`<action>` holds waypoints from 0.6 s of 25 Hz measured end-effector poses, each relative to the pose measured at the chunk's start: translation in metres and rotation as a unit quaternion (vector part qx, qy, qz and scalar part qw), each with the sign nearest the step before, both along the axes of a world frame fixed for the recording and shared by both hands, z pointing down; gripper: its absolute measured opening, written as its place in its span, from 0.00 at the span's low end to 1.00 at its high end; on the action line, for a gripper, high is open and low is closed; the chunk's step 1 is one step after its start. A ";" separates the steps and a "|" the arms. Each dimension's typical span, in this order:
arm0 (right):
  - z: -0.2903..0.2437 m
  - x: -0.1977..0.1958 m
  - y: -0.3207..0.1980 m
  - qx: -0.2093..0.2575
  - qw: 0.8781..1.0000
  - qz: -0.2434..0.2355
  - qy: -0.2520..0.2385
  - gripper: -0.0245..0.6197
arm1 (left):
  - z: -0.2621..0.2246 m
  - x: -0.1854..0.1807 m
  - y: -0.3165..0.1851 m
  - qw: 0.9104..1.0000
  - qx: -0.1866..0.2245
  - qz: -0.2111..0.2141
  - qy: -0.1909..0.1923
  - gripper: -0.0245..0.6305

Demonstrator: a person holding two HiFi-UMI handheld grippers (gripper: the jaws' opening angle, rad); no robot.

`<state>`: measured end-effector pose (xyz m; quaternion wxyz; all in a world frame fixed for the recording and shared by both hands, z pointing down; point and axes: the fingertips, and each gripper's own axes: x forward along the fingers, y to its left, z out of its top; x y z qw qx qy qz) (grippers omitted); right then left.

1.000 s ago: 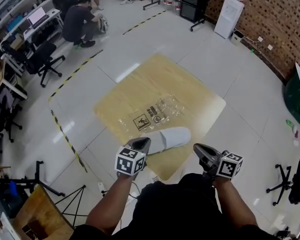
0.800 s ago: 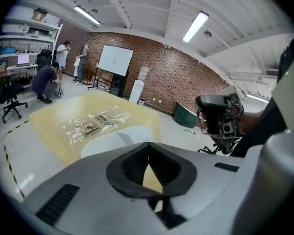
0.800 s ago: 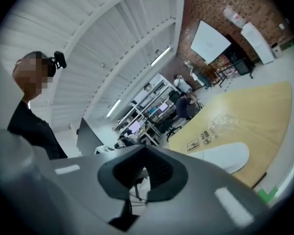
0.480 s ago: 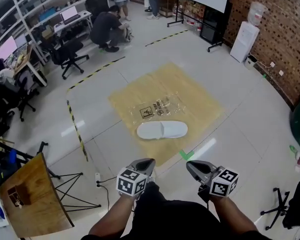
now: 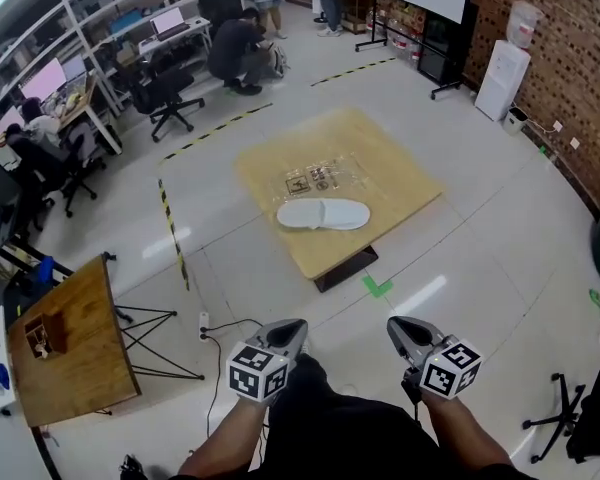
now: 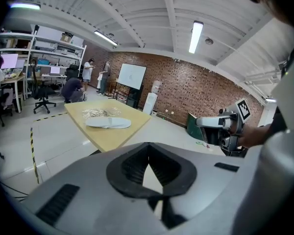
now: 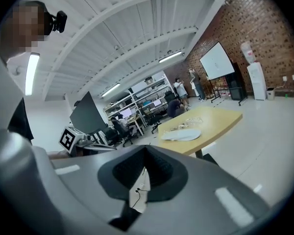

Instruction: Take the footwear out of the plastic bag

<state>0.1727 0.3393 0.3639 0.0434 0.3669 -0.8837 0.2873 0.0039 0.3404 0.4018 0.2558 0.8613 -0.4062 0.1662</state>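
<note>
As the white slippers (image 5: 323,214) lie flat on a low wooden table (image 5: 395,173), just beside the clear plastic bag (image 5: 325,178) and outside it, the left gripper (image 5: 288,330) and right gripper (image 5: 400,330) hang well apart from the table, jaws closed and empty.

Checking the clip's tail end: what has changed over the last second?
The person has backed away from the table: the left gripper and right gripper, earlier beside the white slipper, now hang over the floor, well short of it. Nothing was grasped or released. Slipper and plastic bag stayed put on the table; both grippers stayed shut.
</note>
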 end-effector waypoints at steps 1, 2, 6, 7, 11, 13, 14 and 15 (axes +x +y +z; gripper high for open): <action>0.000 0.000 0.007 -0.001 1.000 -0.001 0.001 0.04 | 0.000 -0.001 0.007 1.000 -0.001 -0.002 -0.001 0.05; 0.000 0.000 0.011 -0.003 1.000 -0.002 0.001 0.04 | -0.001 -0.002 0.012 1.000 -0.003 -0.004 -0.002 0.05; 0.000 0.002 0.025 -0.003 1.000 -0.009 0.004 0.04 | -0.007 -0.010 0.020 1.000 -0.002 -0.018 0.002 0.05; 0.001 0.004 0.027 0.000 1.000 -0.009 0.006 0.04 | -0.009 -0.009 0.019 1.000 0.000 -0.021 0.005 0.05; 0.001 0.006 0.032 0.006 1.000 -0.005 0.004 0.04 | -0.009 -0.004 0.027 0.999 -0.006 -0.026 0.018 0.05; -0.001 0.004 0.037 0.010 1.000 -0.009 0.006 0.04 | -0.007 -0.002 0.034 1.000 -0.001 -0.017 0.001 0.05; -0.002 0.002 0.039 0.012 1.000 -0.011 0.006 0.04 | -0.008 -0.002 0.035 1.000 0.004 -0.014 -0.007 0.05; -0.003 0.002 0.040 0.012 1.000 -0.011 0.006 0.04 | -0.010 -0.003 0.034 1.000 0.009 -0.013 -0.011 0.05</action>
